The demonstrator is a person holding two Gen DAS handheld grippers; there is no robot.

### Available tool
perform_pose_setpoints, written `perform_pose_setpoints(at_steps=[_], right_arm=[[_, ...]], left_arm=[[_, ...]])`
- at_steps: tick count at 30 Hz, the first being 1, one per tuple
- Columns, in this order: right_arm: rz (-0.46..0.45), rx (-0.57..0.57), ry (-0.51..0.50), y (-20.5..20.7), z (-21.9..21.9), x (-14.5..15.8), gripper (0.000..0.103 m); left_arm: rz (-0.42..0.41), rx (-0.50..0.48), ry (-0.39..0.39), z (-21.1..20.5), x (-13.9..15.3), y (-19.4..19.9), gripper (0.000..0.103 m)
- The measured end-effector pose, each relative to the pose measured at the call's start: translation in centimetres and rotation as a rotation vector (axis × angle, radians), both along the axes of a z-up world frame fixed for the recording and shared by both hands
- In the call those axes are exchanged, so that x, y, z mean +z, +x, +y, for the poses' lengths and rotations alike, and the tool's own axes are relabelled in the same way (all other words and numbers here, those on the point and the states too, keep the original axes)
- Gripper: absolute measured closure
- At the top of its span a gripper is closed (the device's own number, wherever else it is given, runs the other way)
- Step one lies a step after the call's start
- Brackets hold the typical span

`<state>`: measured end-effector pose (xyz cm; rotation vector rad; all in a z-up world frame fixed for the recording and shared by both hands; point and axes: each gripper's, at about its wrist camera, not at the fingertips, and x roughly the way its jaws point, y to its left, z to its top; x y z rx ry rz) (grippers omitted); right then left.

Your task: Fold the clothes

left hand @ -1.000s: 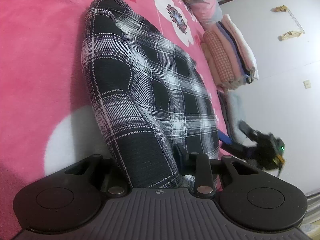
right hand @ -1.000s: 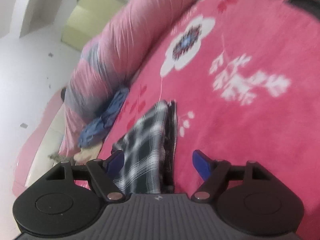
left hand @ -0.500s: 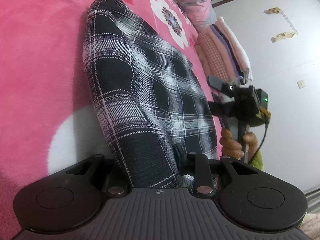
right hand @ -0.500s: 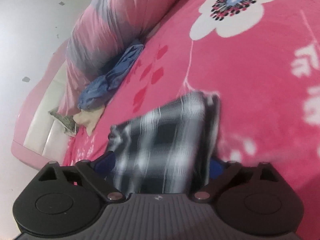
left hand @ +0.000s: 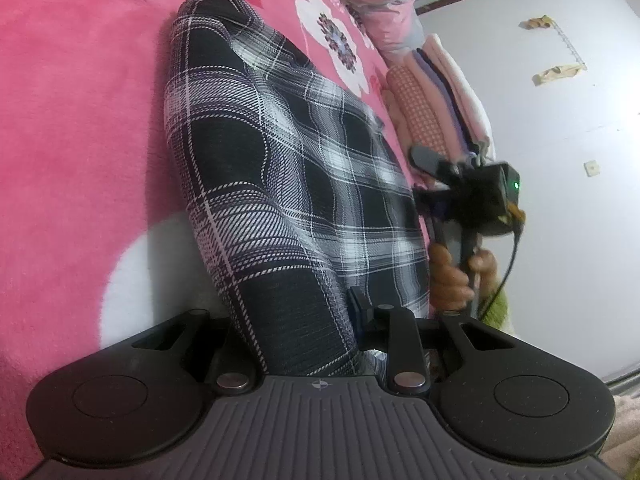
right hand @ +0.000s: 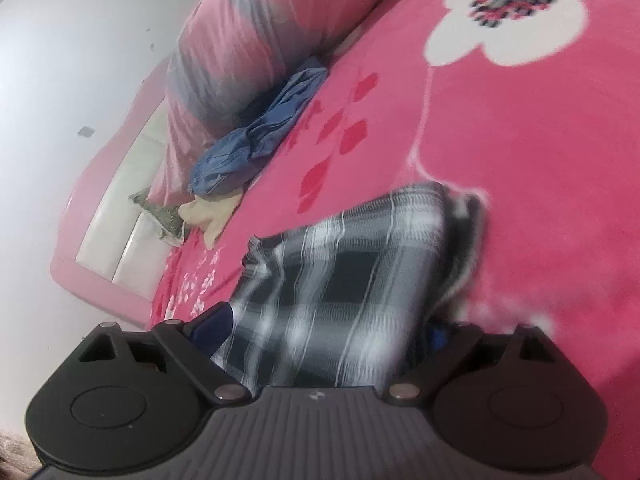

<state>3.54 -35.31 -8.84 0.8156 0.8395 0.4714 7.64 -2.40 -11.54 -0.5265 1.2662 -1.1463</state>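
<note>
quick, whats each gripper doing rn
left gripper: shut on the plaid garment
right gripper: open, jaws just widened then eased in slightly, plaid garment between them, not pinched

The plaid garment [left hand: 288, 184] lies on the blanket [left hand: 80, 120] — a stack of folded clothes [left hand: 436, 108] beyond it, a bolster [right hand: 240, 40] behind a crumpled cloth [right hand: 260, 132].

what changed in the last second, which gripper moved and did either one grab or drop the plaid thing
The right gripper swung in over the near end of the plaid garment; its jaws have just been opening and now straddle the cloth without clamping it. The left gripper stayed put, shut on the other end. The pink blanket is unchanged.
</note>
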Motion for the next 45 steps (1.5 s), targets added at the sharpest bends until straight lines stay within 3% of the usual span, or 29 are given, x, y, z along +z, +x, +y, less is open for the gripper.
perform_pose_setpoints(at_steps=[2, 3, 5, 7, 8, 13, 17, 27, 33, 45], right_arm=[[-0.014, 0.024, 0.004, 1.1, 0.2, -0.2, 0.010], [-0.018, 0.032, 0.005, 1.6, 0.3, -0.2, 0.016], [-0.012, 0.037, 0.001, 2.3, 0.3, -0.5, 0.029], [0.008, 0.025, -0.001, 2.6, 0.1, -0.8, 0.052], [0.019, 0.018, -0.002, 2.7, 0.0, -0.9, 0.057], [0.001, -0.021, -0.112, 1.8, 1.2, 0.7, 0.070], [-0.052, -0.047, -0.239, 0.7, 2.9, 3.2, 0.073], [-0.149, -0.054, -0.408, -2.0, 6.4, 8.5, 0.074], [-0.166, -0.061, -0.441, -3.0, 7.2, 9.9, 0.074], [-0.237, -0.093, -0.481, -6.7, 7.3, 13.7, 0.074]], left_arm=[[0.005, 0.000, 0.001, -0.1, 0.0, 0.0, 0.076], [0.007, -0.001, 0.002, -0.1, 0.0, 0.1, 0.076], [0.009, 0.002, 0.002, 0.0, 0.0, 0.0, 0.076], [0.008, 0.006, 0.003, 0.0, -0.1, -0.1, 0.077], [0.006, 0.009, 0.003, 0.1, -0.1, -0.1, 0.077], [-0.039, 0.036, 0.032, 0.3, 0.7, -1.2, 0.083], [-0.073, 0.068, 0.049, 0.7, 1.4, -1.9, 0.084], [-0.095, 0.130, 0.002, 2.8, 2.7, -3.4, 0.088], [-0.092, 0.150, -0.025, 3.2, 3.1, -3.9, 0.088], [-0.165, 0.135, -0.076, 1.2, 6.7, -5.7, 0.088]])
